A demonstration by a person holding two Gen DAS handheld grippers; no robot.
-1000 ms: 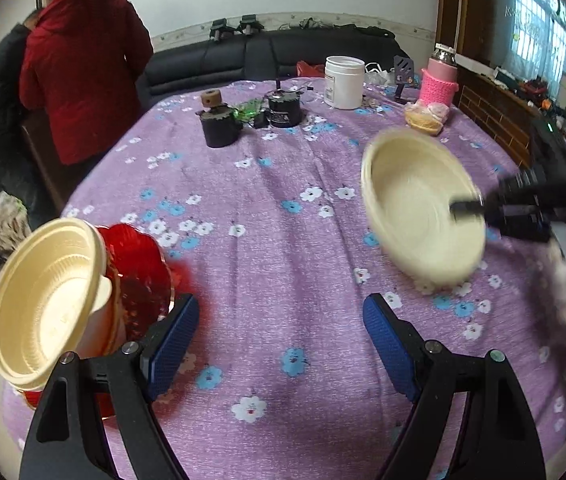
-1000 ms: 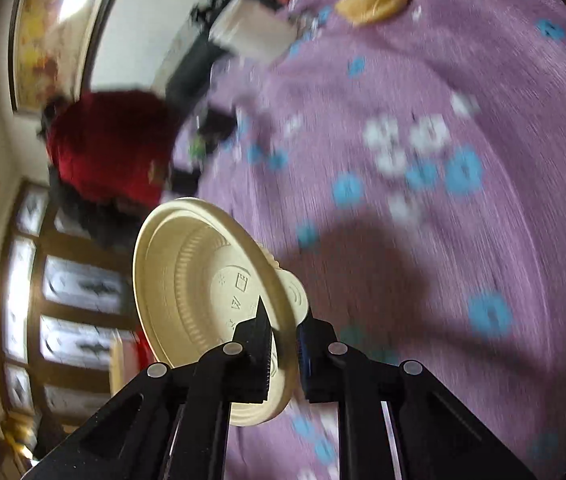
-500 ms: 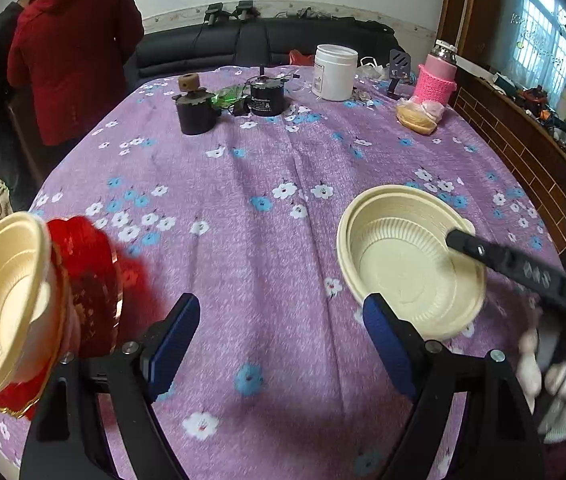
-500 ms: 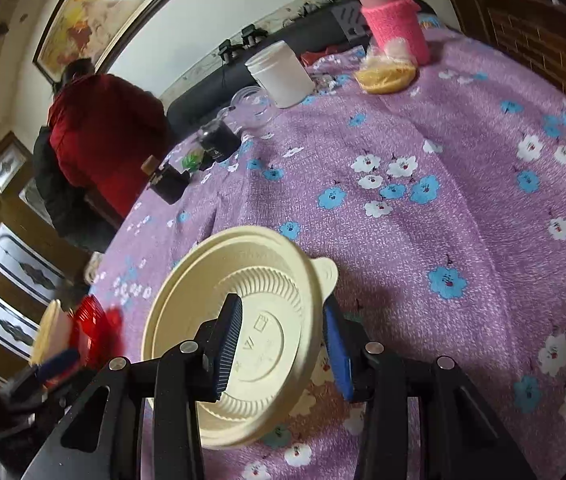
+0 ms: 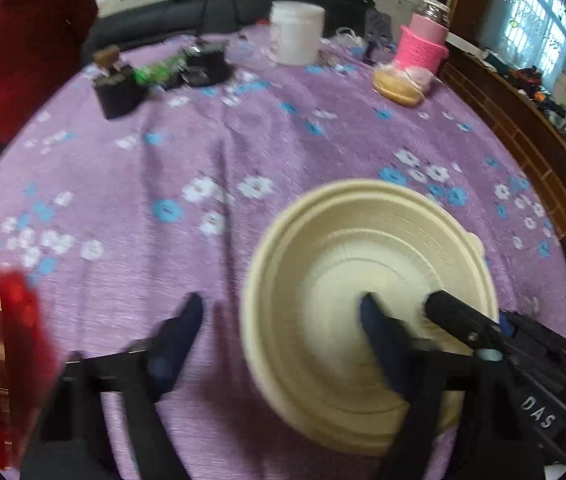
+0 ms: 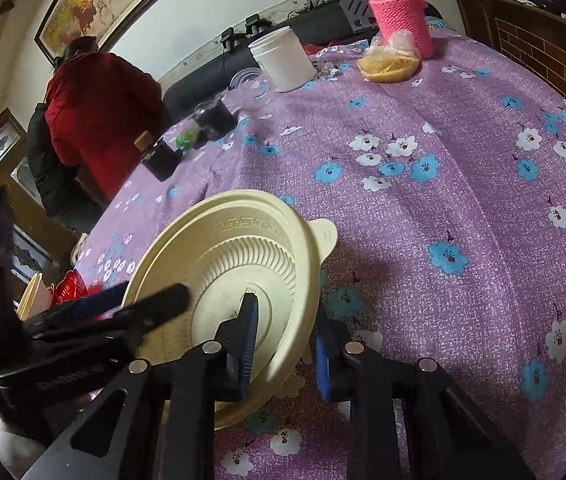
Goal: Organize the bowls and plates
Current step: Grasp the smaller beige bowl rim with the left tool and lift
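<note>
A cream bowl (image 5: 367, 276) lies on the purple floral tablecloth (image 5: 243, 140). My left gripper (image 5: 279, 320) straddles its left rim, one finger inside and one outside; the jaws are closing and neither pad touches it. In the right wrist view the same bowl (image 6: 243, 256) has its near wall between the jaws of my right gripper (image 6: 285, 344), which are also closing, with a sliver of gap still showing. The left gripper (image 6: 143, 298) reaches in from the left. A red bowl stack (image 6: 69, 284) stands at the table's left edge, blurred.
Far across the table stand a white jar (image 5: 297, 32), a pink-sleeved bottle (image 5: 423, 46), a bagged bun (image 5: 399, 84) and two dark pots (image 5: 117, 88). A person in a red coat (image 6: 103, 120) stands beyond the far left edge. A brick ledge (image 5: 523, 152) runs along the right.
The right gripper brought the tilted bowl down to the cloth and loosened its pinch on the rim. The left gripper swung right from the red stack and down over the bowl, its jaws narrowing.
</note>
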